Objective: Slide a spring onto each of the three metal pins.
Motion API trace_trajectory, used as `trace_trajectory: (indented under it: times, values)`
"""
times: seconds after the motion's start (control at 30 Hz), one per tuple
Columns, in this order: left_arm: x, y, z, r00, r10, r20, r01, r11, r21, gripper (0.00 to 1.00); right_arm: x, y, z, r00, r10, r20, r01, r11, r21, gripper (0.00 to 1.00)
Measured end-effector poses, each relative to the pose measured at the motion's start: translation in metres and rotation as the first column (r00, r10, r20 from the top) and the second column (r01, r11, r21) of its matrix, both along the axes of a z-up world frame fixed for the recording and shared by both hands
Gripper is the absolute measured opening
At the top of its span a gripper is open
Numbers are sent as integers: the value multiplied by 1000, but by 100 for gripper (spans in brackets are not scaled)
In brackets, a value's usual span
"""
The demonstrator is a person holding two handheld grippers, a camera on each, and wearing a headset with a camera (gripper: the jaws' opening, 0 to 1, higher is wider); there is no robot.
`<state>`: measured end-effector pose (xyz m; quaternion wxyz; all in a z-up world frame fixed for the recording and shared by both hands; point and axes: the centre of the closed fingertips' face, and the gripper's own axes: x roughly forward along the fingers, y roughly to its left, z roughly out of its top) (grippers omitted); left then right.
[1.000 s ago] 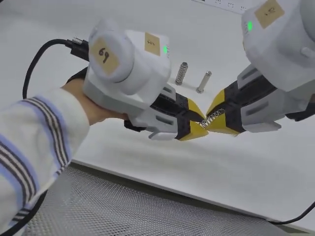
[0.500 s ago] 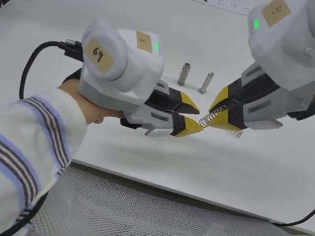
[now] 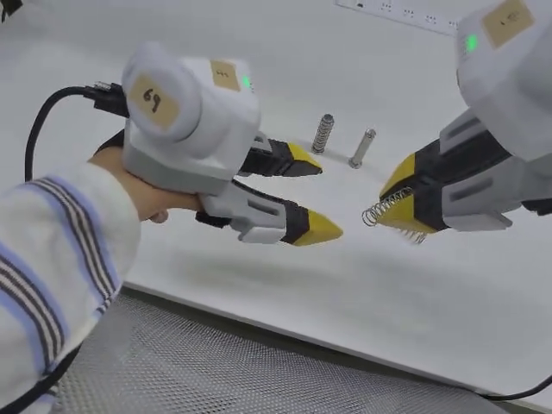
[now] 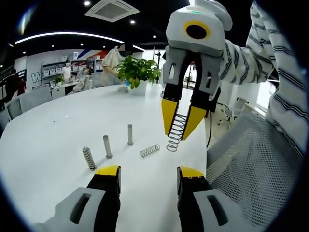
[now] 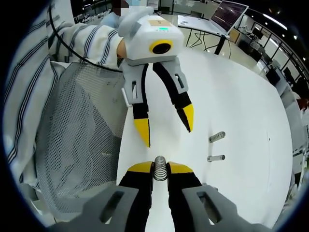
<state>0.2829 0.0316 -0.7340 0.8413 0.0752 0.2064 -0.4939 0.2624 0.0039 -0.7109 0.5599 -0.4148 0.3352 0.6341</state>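
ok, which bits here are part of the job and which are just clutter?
Job: held spring in right gripper, loose spring, pin with spring on, middle bare pin, end bare pin.
Lying about: potted plant, laptop, mesh surface.

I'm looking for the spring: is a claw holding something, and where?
The right claw pinches a spring near one end; the left claw is open, empty.

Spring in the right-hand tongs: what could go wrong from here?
The spring is pinched between the narrow tips of the right tongs with one end poking out, so it might pop free. The two bare pins stand close together; a nudge while threading could topple one. The loose spring beside them could get knocked away.
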Motion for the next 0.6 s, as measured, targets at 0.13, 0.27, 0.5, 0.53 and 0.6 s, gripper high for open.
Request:
trace_trajectory:
  times: [0.13,0.27,0.5,0.53,0.6]
  values:
    - [4,4,-1,1000,27,0,-27,1000,2,52,6,-3,2,1000,-13,3,13,1000,1,8]
    - [10,8,-1,998,70,-8,-70,998,-6,62,9,-5,1,1000,-27,2,27,1000,-3,8]
    - [17,16,-7,992,122,-30,-121,993,12,75,17,-11,3,999,-49,7,49,999,-3,8]
    - [17,17,-8,991,127,-33,-127,992,17,77,19,-11,4,999,-54,8,54,999,-2,8]
    - [19,17,-8,990,135,-31,-135,991,10,80,23,-13,6,998,-64,10,64,998,0,8]
